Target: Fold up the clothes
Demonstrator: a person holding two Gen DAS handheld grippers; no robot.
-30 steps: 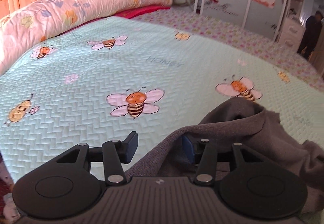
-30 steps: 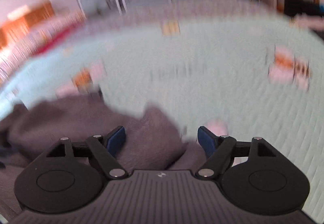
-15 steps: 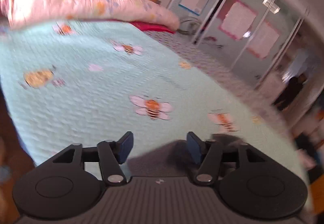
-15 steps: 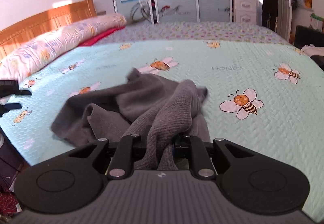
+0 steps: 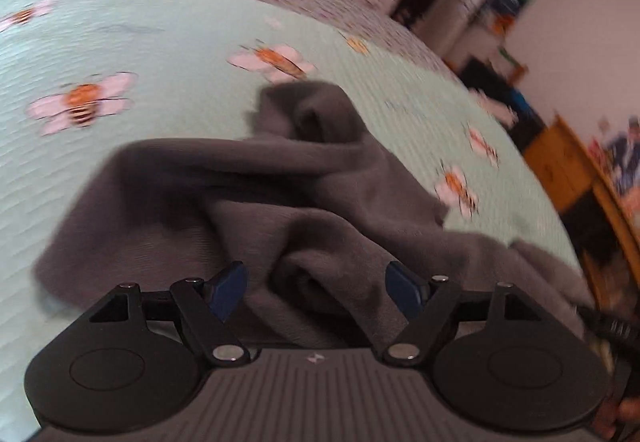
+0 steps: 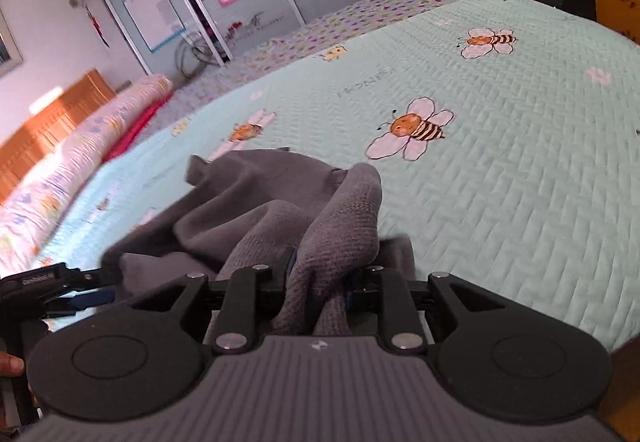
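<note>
While the grey garment (image 6: 280, 210) is lying bunched on the near bedspread (image 6: 500, 162), we are pinching a ridge in the right gripper (image 6: 316, 282), left gripper (image 5: 316, 288) gaping wide, folding mostly ahead.

Black gripper (image 6: 316, 282), blue fingertips (image 5: 224, 288)

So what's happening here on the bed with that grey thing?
A person is working a handheld gripper in each hand to fold a grey garment that lies crumpled on a bee-print bedspread. The right gripper is shut on a bunched fold of the fabric. The left gripper is open, with its jaws either side of a ridge of cloth but not gripping it. No fold is made yet; the garment is a rumpled heap.
</note>
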